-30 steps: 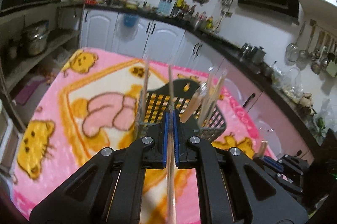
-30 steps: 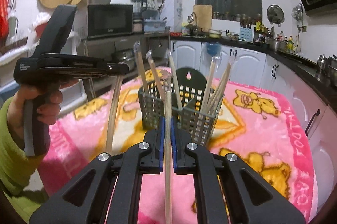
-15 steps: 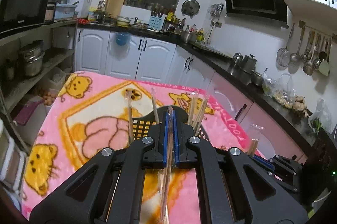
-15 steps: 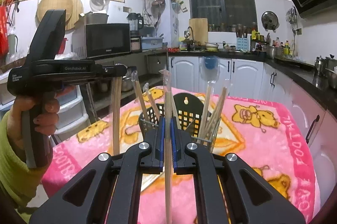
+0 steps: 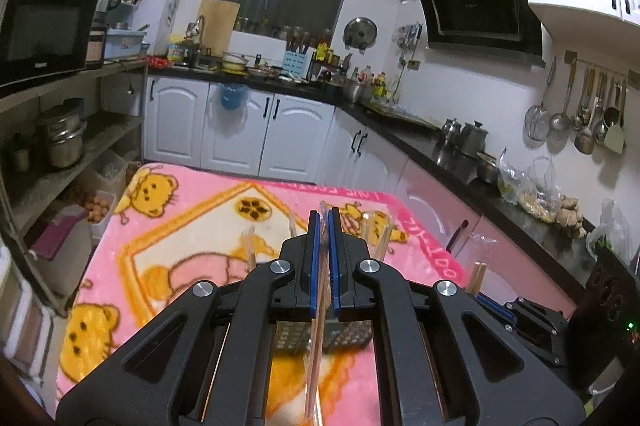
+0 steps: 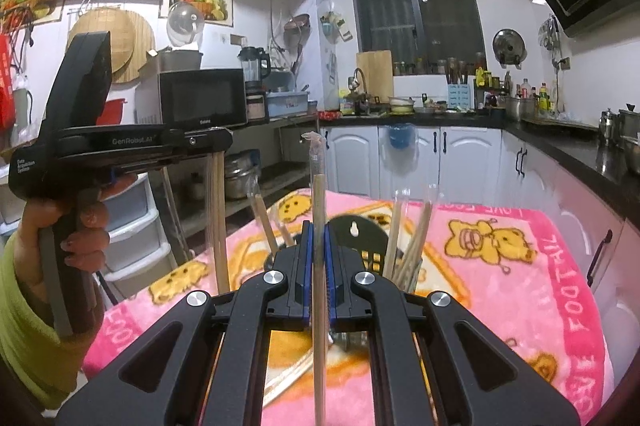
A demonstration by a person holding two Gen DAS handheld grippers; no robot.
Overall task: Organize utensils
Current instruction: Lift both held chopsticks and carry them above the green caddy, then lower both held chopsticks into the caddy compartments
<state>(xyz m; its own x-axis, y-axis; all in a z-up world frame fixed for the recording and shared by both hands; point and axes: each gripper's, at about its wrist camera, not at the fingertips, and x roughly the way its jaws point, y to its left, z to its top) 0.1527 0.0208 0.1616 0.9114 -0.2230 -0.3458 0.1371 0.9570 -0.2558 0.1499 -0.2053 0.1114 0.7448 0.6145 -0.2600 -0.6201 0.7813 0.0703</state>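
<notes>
A microwave (image 6: 202,102) sits on a shelf (image 5: 72,82), ladles (image 5: 584,114) hang right, and a pink blanket (image 5: 192,226) covers the table.

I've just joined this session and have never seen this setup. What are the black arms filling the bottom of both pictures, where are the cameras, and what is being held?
There is no robot here. A person carries a handheld two-finger gripper in each hand, and each has a camera looking along its fingers; the black arms are that gripper's own linkage. The left gripper is shut on a wrapped chopstick pair. The right gripper is shut on another wrapped chopstick pair. The right view also shows the left tool from the side, in the person's hand, its chopsticks hanging below. Underneath is a table with a pink cartoon blanket, and on it a dark mesh utensil basket holding more wrapped chopsticks.
</notes>
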